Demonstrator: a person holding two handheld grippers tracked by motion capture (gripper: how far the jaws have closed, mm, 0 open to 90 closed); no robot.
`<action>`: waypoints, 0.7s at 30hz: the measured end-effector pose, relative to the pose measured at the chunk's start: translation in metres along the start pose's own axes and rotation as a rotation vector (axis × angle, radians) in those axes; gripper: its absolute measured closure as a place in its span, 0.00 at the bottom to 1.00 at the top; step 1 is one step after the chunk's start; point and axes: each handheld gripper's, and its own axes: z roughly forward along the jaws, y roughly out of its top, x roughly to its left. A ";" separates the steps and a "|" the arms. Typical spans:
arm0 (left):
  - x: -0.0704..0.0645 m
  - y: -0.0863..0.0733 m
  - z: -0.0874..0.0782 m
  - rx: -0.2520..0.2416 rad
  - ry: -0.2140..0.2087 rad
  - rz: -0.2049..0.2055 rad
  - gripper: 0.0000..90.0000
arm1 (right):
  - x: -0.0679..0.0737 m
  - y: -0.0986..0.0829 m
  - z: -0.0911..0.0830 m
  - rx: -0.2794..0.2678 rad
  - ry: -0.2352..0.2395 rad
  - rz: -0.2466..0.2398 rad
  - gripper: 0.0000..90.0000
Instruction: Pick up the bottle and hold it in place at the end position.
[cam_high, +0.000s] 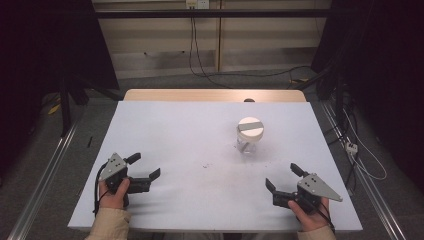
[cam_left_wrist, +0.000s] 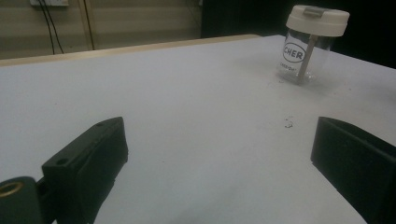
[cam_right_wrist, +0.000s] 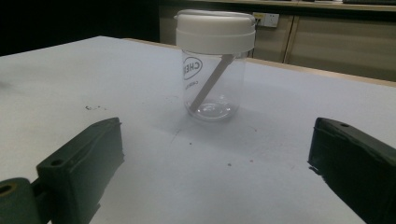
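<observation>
1. Jar (cam_high: 249, 137): clear plastic, upright, standing right of centre on the far half of the surface (cam_high: 175, 150). Printed lettering on the wall, partly readable as "CHER". It stands alone, well apart from both tools, which judged from the layout leaves room for an approach from either side.
2. Lid (cam_high: 250, 127): white, seated on the jar, with a grey strip across its top. It looks fully on; whether it screws or snaps cannot be told.
3. Contents: one flat pale stick (cam_right_wrist: 211, 83), leaning from the jar's floor up to the underside of the lid. Otherwise the jar appears empty.
4. Left tool (cam_high: 141, 168): held in a hand at the near left of the surface, jaws spread wide, gripping nothing. It points toward the middle of the surface; in the left gripper view the jar sits far off to the upper right.
5. Right tool (cam_high: 283, 176): held in a hand at the near right, jaws wide, gripping nothing. In the right gripper view the jar stands nearly centred between the jaws, so this tool seems the better lined up for a first reach.
6. Surface: pale sheet over a wooden top, with a few dark specks (cam_high: 206, 164) near the middle.
</observation>
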 end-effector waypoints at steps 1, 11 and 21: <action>0.000 0.000 0.000 0.000 0.000 0.000 0.04 | 0.000 0.000 0.000 0.001 -0.001 0.000 0.03; -0.002 0.000 0.002 0.006 -0.011 0.016 0.04 | 0.000 0.002 0.008 0.015 -0.013 -0.007 0.03; -0.002 0.001 0.004 -0.011 -0.021 0.007 0.04 | 0.009 0.014 0.039 0.042 -0.039 -0.009 0.05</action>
